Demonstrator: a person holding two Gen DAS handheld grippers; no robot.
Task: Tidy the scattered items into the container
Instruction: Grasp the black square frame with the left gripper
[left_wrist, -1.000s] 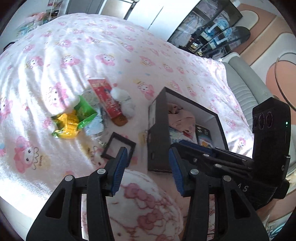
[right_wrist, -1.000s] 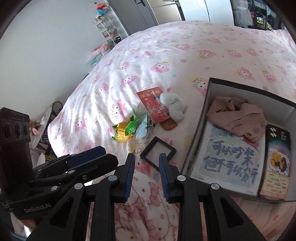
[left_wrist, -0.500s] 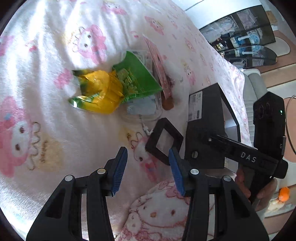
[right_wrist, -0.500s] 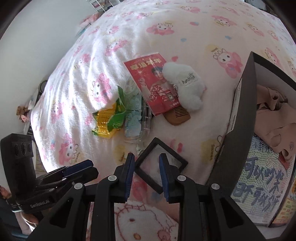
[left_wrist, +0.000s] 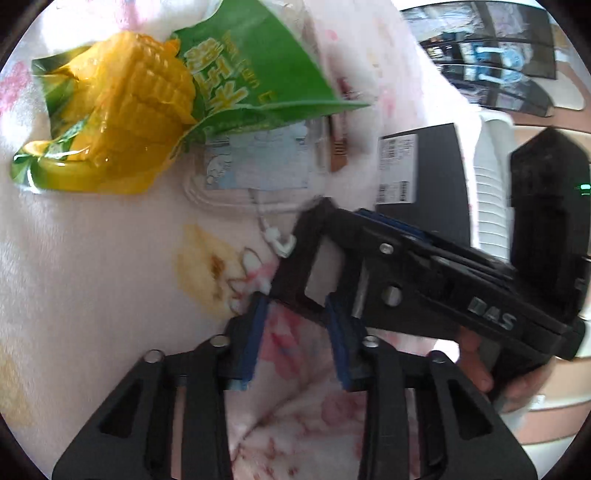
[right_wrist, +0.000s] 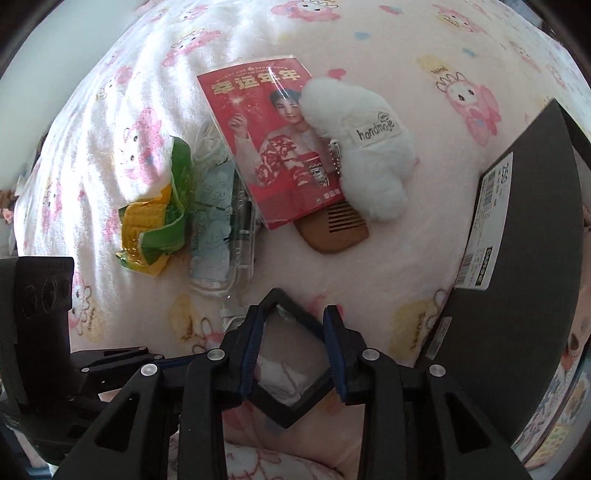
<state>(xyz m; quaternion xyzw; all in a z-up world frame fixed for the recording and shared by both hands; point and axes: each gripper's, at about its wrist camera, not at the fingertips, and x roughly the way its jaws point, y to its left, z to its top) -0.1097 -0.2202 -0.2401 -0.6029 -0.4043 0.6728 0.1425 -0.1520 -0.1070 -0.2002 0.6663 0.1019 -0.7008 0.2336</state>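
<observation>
Bedspread (right_wrist: 369, 266): white and pink, cartoon-animal print, bearing every item listed. Black box (right_wrist: 517, 295): the container, at the right of the right wrist view, barcode label on its near wall; contents hidden at this angle. Red card (right_wrist: 273, 144): printed with a figure in red and white, lying flat, its right edge under the white plush. White plush (right_wrist: 365, 155): fluffy, tagged "handmade", overlapping card and comb. Corn snack packet (left_wrist: 147, 92): green and yellow, crumpled, touching the clear packet. Clear packet (right_wrist: 218, 225): transparent, pale blue print, between snack and card. Brown comb (right_wrist: 336, 229): partly under card and plush. Black square frame (right_wrist: 288, 354): small, clear centre, turned corner-up on the bedspread just beside the black box. Right gripper (right_wrist: 293, 350): blue-padded jaws set either side of the frame, pads at or touching its side corners; a firm clamp cannot be told. Left gripper (left_wrist: 295, 336): jaws apart, holding nothing, tips just below the same frame's lower corner.
</observation>
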